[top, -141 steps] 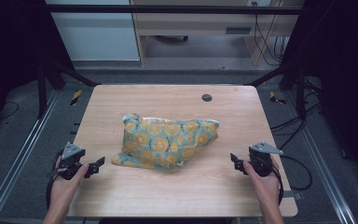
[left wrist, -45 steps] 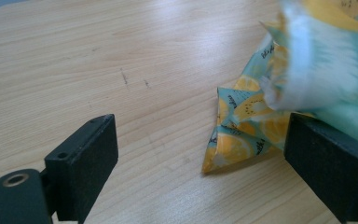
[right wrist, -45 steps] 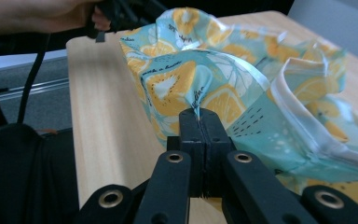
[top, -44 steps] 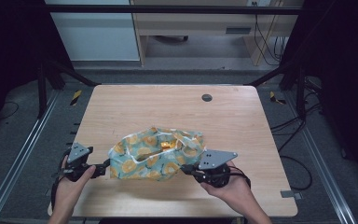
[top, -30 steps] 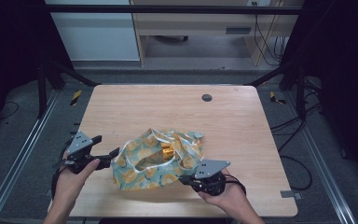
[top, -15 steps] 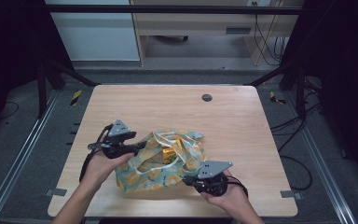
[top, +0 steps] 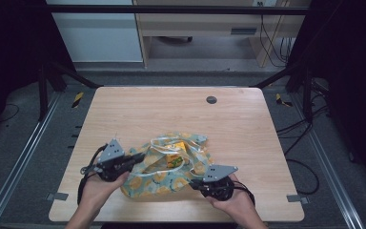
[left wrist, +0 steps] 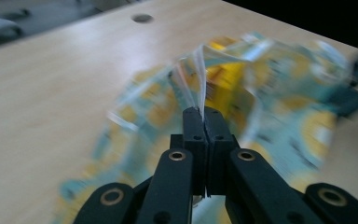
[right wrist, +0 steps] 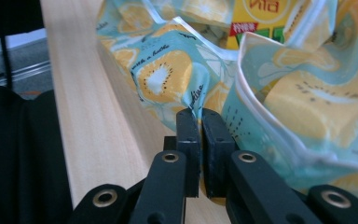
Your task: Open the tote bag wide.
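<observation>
Soft crumpled turquoise fabric bag with yellow fruit-slice print (top: 169, 171), white-piped rim, slumped on near half of table. Left gripper (left wrist: 199, 112): black jaws just closed, pinching thin bag edge, seen in left gripper view. Right gripper (right wrist: 200, 114): jaws clamped on bag's fabric fold. Mouth gapes between grips; boxy yellow carton (top: 176, 157) inside. Pale wood-grain rectangular tabletop (top: 171, 109), rounded corners; small dark round grommet (top: 211, 99) near far edge.

One camera overlooks the table (top: 248, 119); two ride close, sharing the bag (top: 169, 167).
</observation>
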Demonstrator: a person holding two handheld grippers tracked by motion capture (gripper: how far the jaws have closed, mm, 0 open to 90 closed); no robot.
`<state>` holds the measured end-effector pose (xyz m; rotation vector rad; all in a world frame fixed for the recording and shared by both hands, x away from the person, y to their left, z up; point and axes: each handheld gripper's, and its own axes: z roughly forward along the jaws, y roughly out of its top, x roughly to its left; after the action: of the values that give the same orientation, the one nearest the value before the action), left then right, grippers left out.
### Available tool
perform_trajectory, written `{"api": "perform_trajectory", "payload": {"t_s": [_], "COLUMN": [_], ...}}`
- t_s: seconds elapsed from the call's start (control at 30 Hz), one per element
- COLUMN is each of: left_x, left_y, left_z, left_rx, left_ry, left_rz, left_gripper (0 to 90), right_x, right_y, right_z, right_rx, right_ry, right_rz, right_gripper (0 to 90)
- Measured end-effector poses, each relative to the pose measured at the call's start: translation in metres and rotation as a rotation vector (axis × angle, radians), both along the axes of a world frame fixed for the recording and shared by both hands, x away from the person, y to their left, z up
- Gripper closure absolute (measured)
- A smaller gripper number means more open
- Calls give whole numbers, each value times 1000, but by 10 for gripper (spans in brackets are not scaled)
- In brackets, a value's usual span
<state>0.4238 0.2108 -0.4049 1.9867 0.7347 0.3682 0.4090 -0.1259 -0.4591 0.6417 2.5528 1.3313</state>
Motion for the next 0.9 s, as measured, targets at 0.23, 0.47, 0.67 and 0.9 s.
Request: {"api": "perform_trajectory", "payload": {"t_s": [0.23, 0.47, 0.67, 0.9], "left_x": [-26, -26, -25, -27], "left_y": [6, 10, 12, 9], "left_z": [-35, -60, -66, -67], "left_rx": [41, 176, 206, 236], "left_ry": [65, 92, 97, 80], "left_rz": [-55, -38, -20, -20], "left_gripper": [897, 897, 897, 895], "right_x": [3, 5, 0, -16], "right_y": [2, -1, -6, -14], "right_z": [-9, -12, -14, 0], "right_rx": [-38, -58, -75, -75], "right_ry": [12, 14, 20, 9], "right_rz": [-32, -62, -79, -70], "right_gripper": [866, 863, 789, 409]}}
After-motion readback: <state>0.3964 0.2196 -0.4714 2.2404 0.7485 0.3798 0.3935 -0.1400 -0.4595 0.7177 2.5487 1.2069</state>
